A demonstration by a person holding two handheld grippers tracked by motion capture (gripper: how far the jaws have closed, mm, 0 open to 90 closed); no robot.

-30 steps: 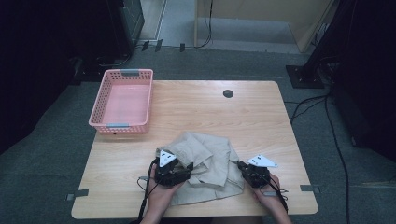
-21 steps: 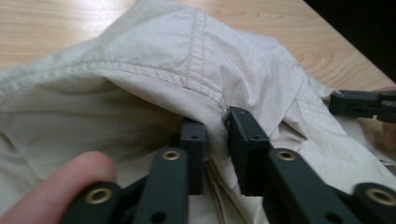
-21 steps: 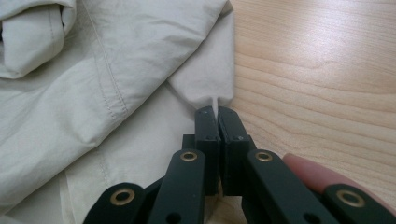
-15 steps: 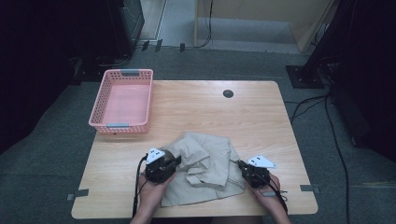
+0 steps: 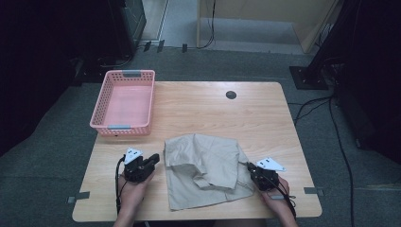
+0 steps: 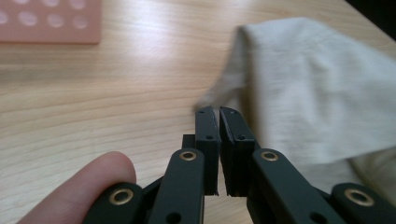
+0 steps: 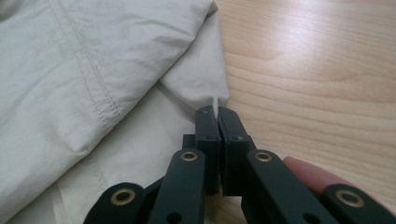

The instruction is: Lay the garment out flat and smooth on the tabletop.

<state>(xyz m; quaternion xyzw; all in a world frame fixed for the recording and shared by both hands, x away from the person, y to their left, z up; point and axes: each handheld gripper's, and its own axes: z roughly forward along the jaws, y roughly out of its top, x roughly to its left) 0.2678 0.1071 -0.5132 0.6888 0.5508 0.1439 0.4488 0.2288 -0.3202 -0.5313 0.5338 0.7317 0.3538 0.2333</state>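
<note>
Left jaws: just closed, nothing between; left gripper (image 5: 152,159) beside cloth (image 5: 203,165).
Right jaws: right gripper (image 7: 217,112) pinching cloth edge, level over table (image 5: 198,106).

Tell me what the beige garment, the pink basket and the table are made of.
Beige garment: thin woven fabric, probably cotton, matte; it creases and shows stitched seams. Pink basket: moulded plastic, judging by its perforated walls. Table: wood-grain top, possibly laminate; smooth with a slight sheen.

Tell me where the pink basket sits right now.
In the high view the pink basket stands at the table's far left corner, apart from the beige cloth lying near the front edge.
</note>
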